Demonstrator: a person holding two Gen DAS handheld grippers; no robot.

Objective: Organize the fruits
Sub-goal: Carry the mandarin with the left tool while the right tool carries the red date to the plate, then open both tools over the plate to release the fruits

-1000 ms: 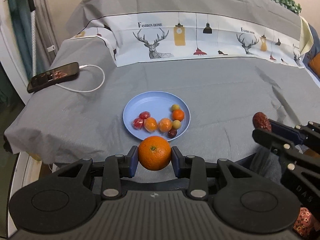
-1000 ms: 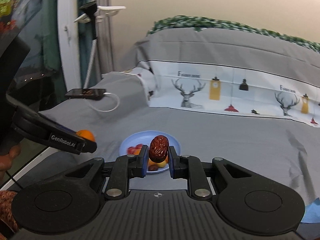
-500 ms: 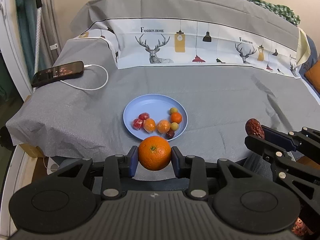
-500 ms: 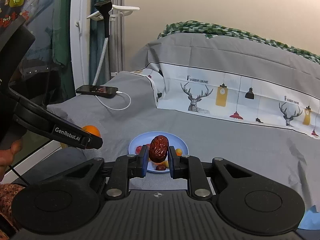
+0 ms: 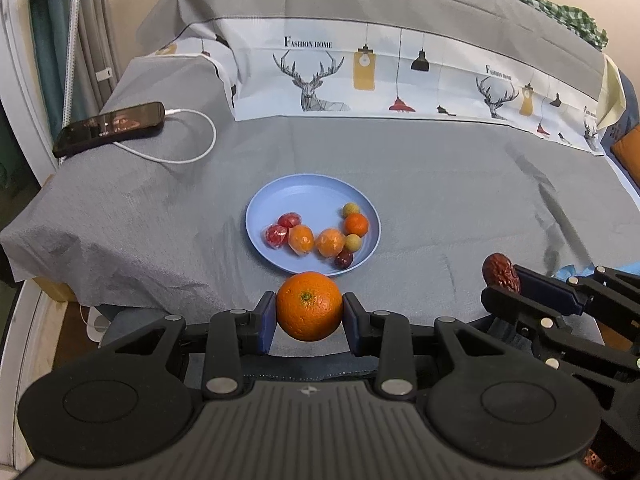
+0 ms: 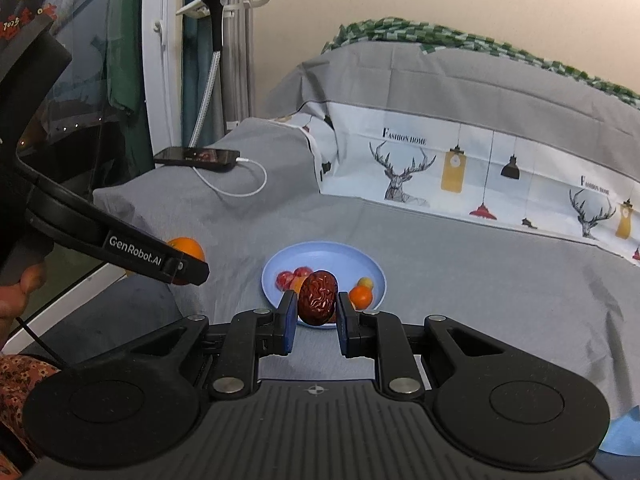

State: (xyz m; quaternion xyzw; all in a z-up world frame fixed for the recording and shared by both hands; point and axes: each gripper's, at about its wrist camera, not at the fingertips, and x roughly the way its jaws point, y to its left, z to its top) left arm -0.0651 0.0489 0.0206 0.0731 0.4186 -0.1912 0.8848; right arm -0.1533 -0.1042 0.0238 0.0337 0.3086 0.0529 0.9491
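Stretching wide across both views was the bed (image 5: 440,184), its grey sheet lightly creased, with a deer-print cloth (image 5: 400,76) draped along the far side. On the sheet, about midway, you had the blue plate (image 5: 312,188), loaded along its near half with small fruits (image 5: 320,236): red ones on the left, orange ones in the middle, little yellow ones and a dark one toward the right. Off at the bed's far left corner lay a phone (image 5: 110,128), its white cable (image 5: 192,148) looping over the sheet. Your left hand-held gripper (image 5: 309,312) was clamped on the orange (image 5: 309,306), pads pressed to both sides, hovering just short of the plate's near rim. Your right hand-held gripper (image 6: 316,312) was closed tight on the wrinkled red date (image 6: 318,298), held upright between the blue pads, in line with the plate from its own camera and well to the right of the orange.
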